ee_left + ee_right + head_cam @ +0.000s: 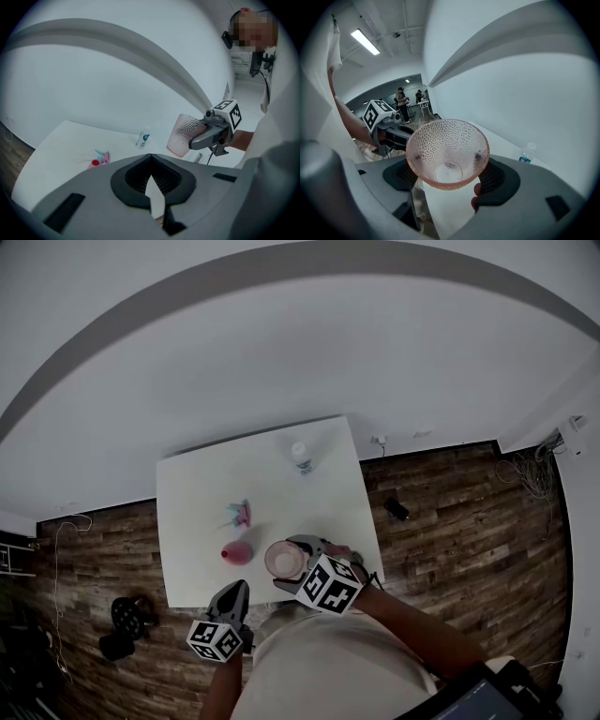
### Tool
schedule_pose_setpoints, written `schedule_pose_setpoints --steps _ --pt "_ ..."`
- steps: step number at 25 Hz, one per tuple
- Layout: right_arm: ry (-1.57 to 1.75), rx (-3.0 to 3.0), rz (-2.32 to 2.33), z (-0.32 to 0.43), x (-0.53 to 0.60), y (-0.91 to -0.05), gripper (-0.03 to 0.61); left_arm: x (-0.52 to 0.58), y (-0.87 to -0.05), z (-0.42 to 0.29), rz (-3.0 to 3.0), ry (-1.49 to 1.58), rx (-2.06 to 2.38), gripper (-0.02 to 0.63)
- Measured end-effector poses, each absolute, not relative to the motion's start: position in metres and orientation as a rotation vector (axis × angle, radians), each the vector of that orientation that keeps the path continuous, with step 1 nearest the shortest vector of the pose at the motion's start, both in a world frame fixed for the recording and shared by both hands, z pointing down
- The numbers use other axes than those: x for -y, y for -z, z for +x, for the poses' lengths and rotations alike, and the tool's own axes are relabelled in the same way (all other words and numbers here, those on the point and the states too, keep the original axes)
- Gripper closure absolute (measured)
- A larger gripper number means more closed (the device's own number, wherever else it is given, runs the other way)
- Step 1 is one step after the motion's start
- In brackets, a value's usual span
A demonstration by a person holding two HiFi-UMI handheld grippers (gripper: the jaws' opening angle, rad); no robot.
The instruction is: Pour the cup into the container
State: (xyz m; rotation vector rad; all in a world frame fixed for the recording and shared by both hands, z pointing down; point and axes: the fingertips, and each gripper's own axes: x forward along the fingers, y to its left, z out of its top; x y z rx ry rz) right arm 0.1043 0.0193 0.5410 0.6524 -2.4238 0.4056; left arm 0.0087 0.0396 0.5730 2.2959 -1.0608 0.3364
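My right gripper [298, 557] is shut on a dimpled pink glass cup [283, 561], held just above the white table [202, 488] near its front edge. In the right gripper view the cup [447, 152] sits between the jaws with its mouth facing the camera and looks empty. The left gripper view shows the same cup [182, 135] from the side in the right gripper [206, 136]. A small pink container [237, 552] with a red end [95, 163] rests on the table just left of the cup. My left gripper [233, 592] is shut on nothing at the table's front edge.
A clear plastic bottle [301, 457] stands at the far side of the table. A pink and teal object [241, 514] lies mid-table behind the container. Wooden floor surrounds the table, with black gear [125, 622] at lower left. People stand far off [401, 101].
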Motion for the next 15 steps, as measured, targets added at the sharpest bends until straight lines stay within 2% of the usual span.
schedule_pose_setpoints --steps 15 --pt "-0.446 2.409 0.615 0.105 -0.023 -0.562 0.206 -0.051 -0.587 0.012 2.272 -0.404 1.043 0.604"
